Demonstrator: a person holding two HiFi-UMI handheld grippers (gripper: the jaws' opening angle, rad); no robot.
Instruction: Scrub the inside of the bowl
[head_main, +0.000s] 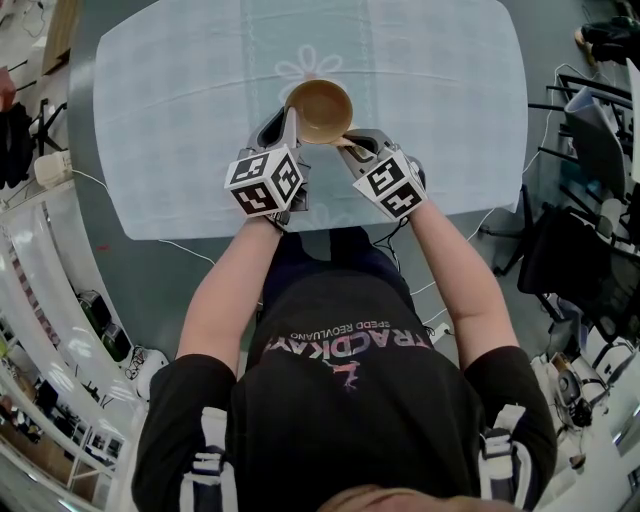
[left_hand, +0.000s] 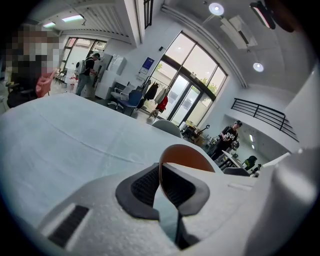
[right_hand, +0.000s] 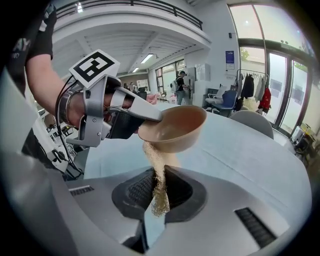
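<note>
A tan wooden bowl (head_main: 318, 108) hangs above the table, held by its near rim. My left gripper (head_main: 291, 118) is shut on that rim; in the left gripper view the thin rim (left_hand: 161, 172) runs between the dark pads, and the bowl (left_hand: 184, 156) rises behind them. My right gripper (head_main: 350, 143) is shut on a beige fibrous scrubber (right_hand: 159, 187). In the right gripper view the scrubber reaches up to the outside underside of the bowl (right_hand: 175, 129), whose rim sits in the left gripper (right_hand: 150, 116). The bowl's inside shows only in the head view.
A pale blue cloth covers the table (head_main: 160, 120), with a faint flower print (head_main: 308, 68) beyond the bowl. Chairs (right_hand: 252, 121) stand at the far edge. People stand far off in the hall (left_hand: 89, 74). Cables and gear lie on the floor at both sides.
</note>
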